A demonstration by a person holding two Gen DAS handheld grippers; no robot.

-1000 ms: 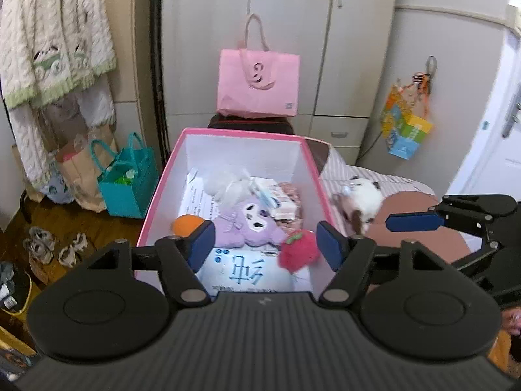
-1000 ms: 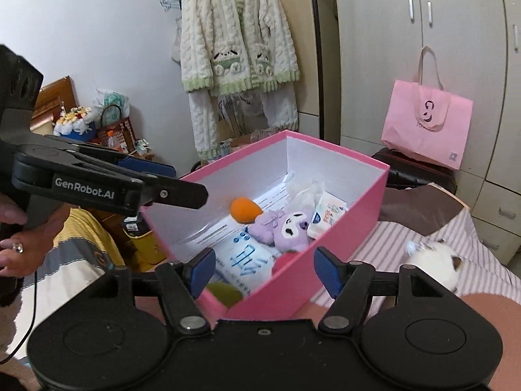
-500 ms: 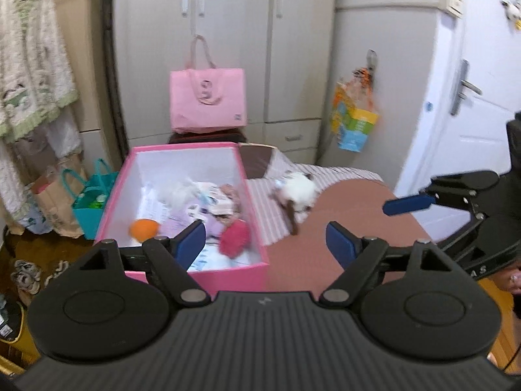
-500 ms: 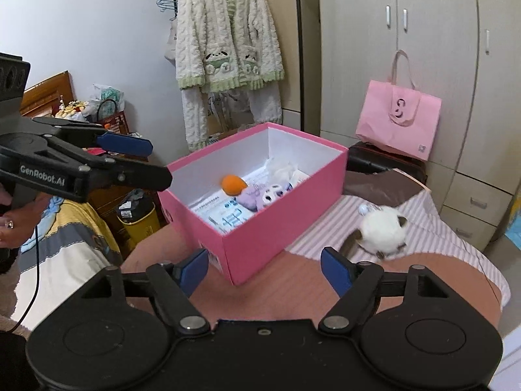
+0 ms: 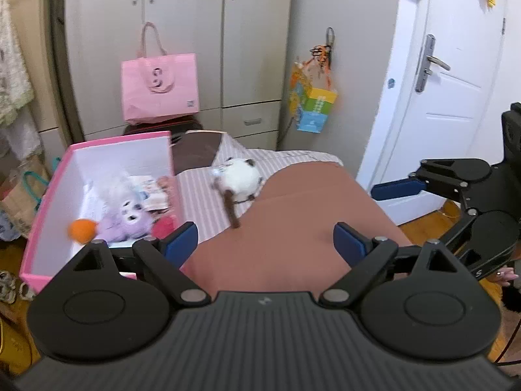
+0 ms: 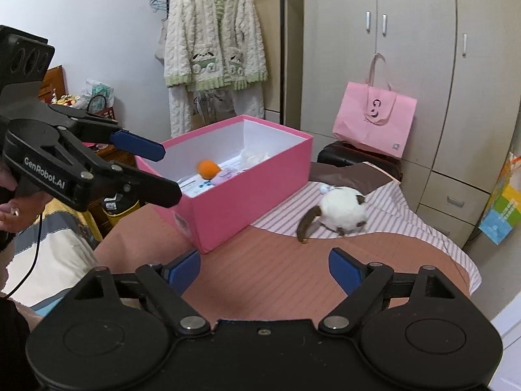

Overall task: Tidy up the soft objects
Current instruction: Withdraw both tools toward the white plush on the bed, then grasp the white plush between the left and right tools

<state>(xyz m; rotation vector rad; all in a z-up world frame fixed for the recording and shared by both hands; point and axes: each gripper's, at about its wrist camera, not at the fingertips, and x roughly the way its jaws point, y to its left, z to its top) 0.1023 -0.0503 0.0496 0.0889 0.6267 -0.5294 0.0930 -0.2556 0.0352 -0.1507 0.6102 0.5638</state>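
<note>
Two tools, both mine, both empty and spread wide. Listing near to far.

1. Right tool (image 6: 264, 272): blue pads apart, nothing between them, hovering over the brown cover of the bed (image 6: 276, 260). Seen from the left wrist view it sits at 3 o'clock.
2. Left tool (image 5: 265, 244): pads likewise parted, holding nothing, above the same brown cover. In the right wrist view it reaches in from 9 o'clock, near the box.
3. Plush cat (image 6: 342, 210): white body, brown tail and ears, lying on the striped sheet (image 6: 384, 224) just beyond the brown cover, at about 1 o'clock from the right tool. It is the one soft item I can see outside the box, a little apart from the box wall.
4. Pink box (image 6: 247, 192): open top, at 11 o'clock from the right tool. Contents: orange ball (image 6: 207, 168), purple plush (image 5: 125, 220), red plush (image 5: 162, 228) and paper packets.
5. Pink tote bag (image 6: 374, 123) and wardrobe (image 6: 407, 49) behind: not part of the job.

Step in hand, as I judge it: between placements, lining up on the cat. Most of the sorting looks done. Next move calls for carrying one tool forward to straddle the round body, not the thin tail, pinching gently, then lifting over the box rim and releasing inside.
</note>
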